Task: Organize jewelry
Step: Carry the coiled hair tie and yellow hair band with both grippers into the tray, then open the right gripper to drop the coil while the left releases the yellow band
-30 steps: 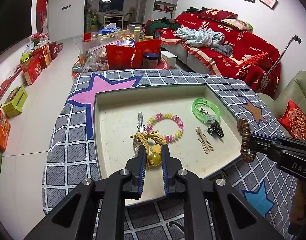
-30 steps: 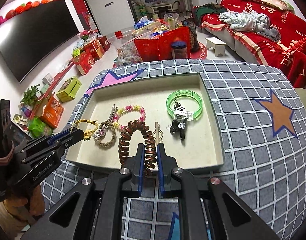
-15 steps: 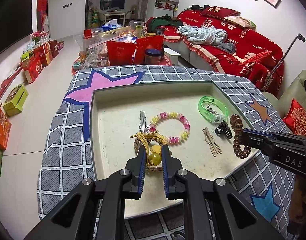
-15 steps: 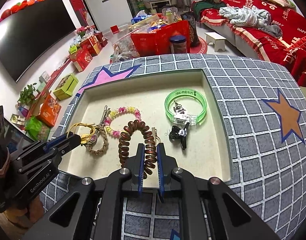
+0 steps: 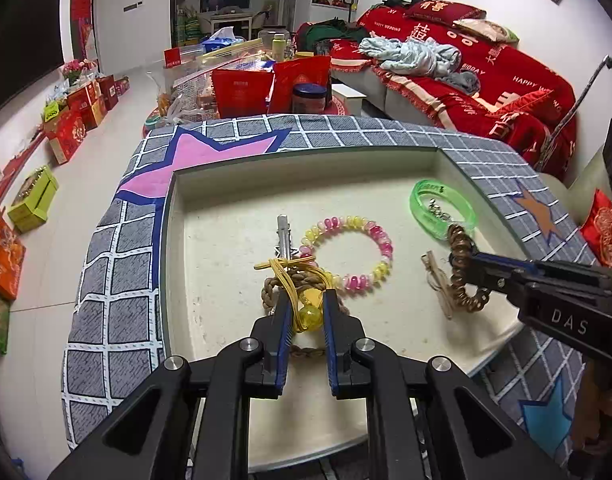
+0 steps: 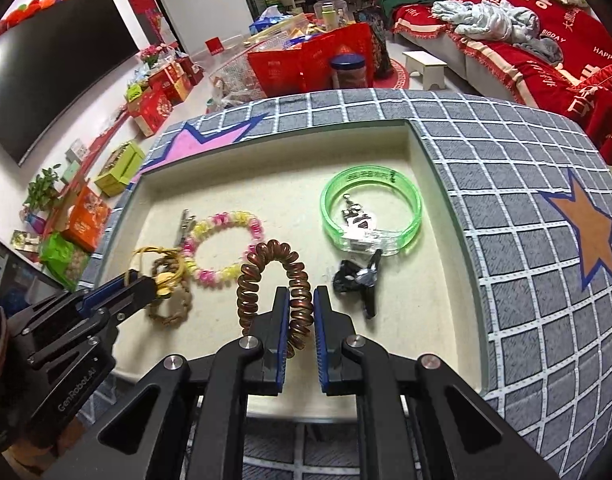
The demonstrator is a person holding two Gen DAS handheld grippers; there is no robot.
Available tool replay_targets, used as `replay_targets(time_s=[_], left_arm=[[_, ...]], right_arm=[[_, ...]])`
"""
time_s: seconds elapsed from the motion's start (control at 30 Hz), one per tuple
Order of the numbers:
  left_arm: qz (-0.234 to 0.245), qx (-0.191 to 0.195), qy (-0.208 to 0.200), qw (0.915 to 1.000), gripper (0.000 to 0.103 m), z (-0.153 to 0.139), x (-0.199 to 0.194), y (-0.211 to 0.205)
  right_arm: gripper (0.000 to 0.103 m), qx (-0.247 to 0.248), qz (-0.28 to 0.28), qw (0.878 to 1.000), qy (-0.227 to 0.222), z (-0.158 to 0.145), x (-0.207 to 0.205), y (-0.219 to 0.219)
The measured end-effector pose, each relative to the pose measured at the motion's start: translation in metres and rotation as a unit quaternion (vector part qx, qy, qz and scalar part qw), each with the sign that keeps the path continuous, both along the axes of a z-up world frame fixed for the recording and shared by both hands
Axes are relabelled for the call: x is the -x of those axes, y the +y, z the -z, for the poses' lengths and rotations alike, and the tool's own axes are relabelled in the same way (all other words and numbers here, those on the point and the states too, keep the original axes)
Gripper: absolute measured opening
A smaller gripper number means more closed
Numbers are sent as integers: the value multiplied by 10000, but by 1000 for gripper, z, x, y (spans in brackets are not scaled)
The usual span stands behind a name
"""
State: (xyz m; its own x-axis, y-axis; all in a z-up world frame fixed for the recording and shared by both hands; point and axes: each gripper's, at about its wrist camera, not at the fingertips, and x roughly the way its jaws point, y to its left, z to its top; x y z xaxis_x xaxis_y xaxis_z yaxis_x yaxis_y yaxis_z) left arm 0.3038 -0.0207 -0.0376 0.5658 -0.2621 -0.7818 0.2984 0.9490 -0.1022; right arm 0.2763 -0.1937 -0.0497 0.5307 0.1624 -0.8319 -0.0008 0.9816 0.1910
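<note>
- Brown coil hair tie [image 6: 271, 280] stands up as an arch between the right tongs [image 6: 298, 300], which are clamped on its right leg, low over the front of the cream tray [image 6: 442, 184].
- Yellow cord with a bead [image 5: 309, 316] is pinched by the left tongs [image 5: 305, 308], over a braided rope bracelet [image 5: 301, 280] at 9 o'clock in the tray.
- Pink and yellow bead bracelet [image 6: 225, 248] lies just beside, at 11 o'clock from the coil.
- Green bangle [image 6: 372, 208] lies at 1 o'clock, a black claw clip [image 6: 358, 280] at 3 o'clock.
- Tray sits on the tabletop's grey checked cloth [image 6: 526, 240].
</note>
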Motion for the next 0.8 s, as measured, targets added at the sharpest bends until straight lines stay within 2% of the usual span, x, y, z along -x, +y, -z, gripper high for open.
replay_targets(time_s=[0.3,0.57,0.67,0.7,0.73,0.8], left_arm=[[58,-475,-54,9988,32,8,2,-10],[87,-572,-89,9983,32,9,4,-12],[84,-577,-89,9983,32,9,5,-11],[77,-575,-89,9983,32,9,5,-11],[67,-575,-88,9983,32,9,5,-11],[32,-554,-99,9984,32,9,6,-9]], right_arm=[[13,133,72,9998,130,13,-3,-3],[14,106,81,9997,190,14,-2,-3],[28,5,107,9997,203,13,1,-5],[40,-38,128,9997,199,13,1,-6],[43,-81,151,9997,181,12,3,-7],[43,-169,165,9996,151,9,6,-8]])
